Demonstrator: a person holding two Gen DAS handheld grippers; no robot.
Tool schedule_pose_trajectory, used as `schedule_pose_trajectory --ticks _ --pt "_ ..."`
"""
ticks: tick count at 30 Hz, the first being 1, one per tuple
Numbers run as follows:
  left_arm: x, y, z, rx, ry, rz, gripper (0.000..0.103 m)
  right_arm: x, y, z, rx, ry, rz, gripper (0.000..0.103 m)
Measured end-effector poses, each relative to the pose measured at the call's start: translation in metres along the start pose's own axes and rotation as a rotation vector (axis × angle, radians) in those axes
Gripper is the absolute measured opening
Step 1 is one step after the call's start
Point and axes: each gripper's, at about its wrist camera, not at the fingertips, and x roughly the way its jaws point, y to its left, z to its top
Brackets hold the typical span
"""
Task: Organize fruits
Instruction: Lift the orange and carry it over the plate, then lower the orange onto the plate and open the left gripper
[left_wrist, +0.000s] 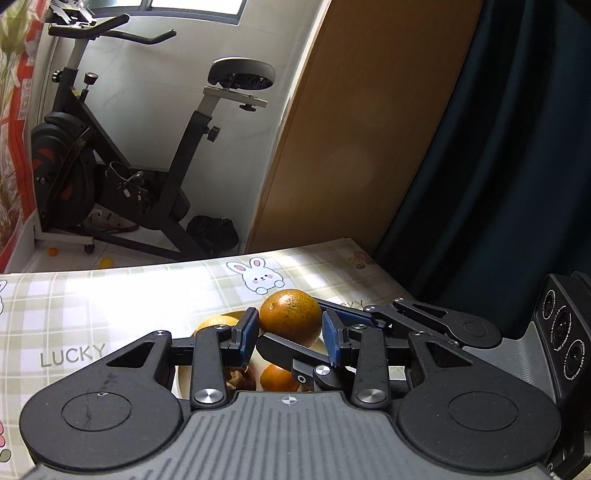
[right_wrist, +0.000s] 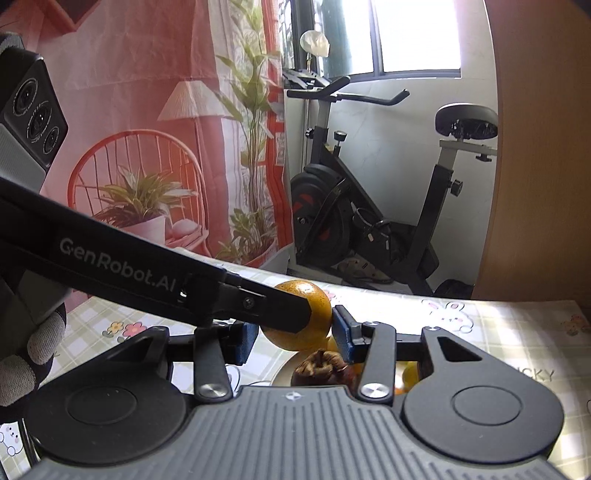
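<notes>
Both grippers close on one orange (left_wrist: 290, 316) held above the plate (left_wrist: 183, 384), over the table (left_wrist: 110, 302). Left gripper (left_wrist: 291, 338): pads flank the orange, apparently pressing. Right gripper (right_wrist: 295, 338): jaws clamp the same orange (right_wrist: 317, 317). Other fruit stays on the plate

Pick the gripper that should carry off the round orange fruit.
Left, probably. The round orange fruit sits centred between the blue pads of the left gripper, touching both; one pad of the right gripper is hidden behind a left finger.
</notes>
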Motion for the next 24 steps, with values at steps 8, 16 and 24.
schedule_pose_trajectory --ticks 8,16,24 --pt "0.055 -0.001 -0.006 -0.010 0.090 0.005 0.039 0.018 -0.043 0.001 0.039 0.043 -0.011 0.046" --pt "0.094 0.017 -0.017 -0.033 0.179 0.019 0.038 0.050 -0.067 -0.024 0.105 0.130 0.002 0.046" --pt "0.108 0.028 -0.021 -0.040 0.205 0.027 0.039 0.067 -0.076 -0.039 0.132 0.179 0.005 0.046"
